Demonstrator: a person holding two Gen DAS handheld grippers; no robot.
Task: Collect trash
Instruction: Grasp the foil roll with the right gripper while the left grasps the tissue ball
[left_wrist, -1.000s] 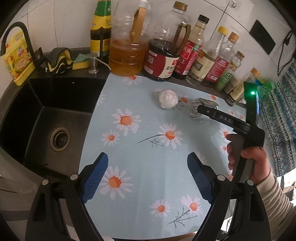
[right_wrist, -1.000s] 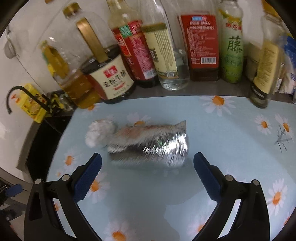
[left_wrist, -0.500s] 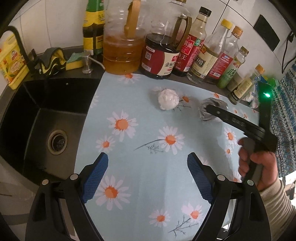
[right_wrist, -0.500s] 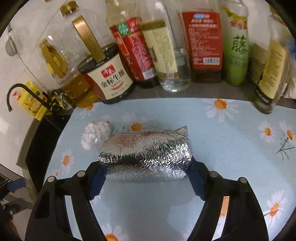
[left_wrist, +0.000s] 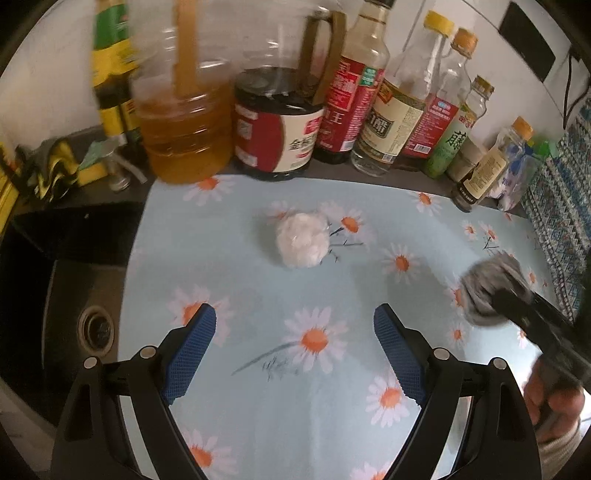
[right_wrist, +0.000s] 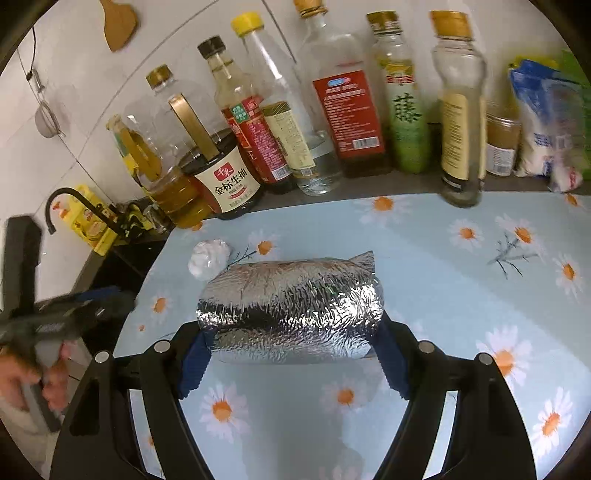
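The right gripper (right_wrist: 291, 354) is clamping the foil packet (right_wrist: 291, 306) by its two ends at centre frame; it looks light and crushable, so end pressure suits it. The left gripper (left_wrist: 291, 354) is hanging wide and empty below the white wad (left_wrist: 303, 240) (soft, probably weightless). Two pieces of trash: one packet, one wad.

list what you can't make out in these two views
- Foil bag, right view: contents hidden by the foil; its underside hidden too.
- Foil bag, left view: blurred, part covered by the right gripper.
- Oil jug, left view: blurred, top cut off.
- White wad: material unclear.
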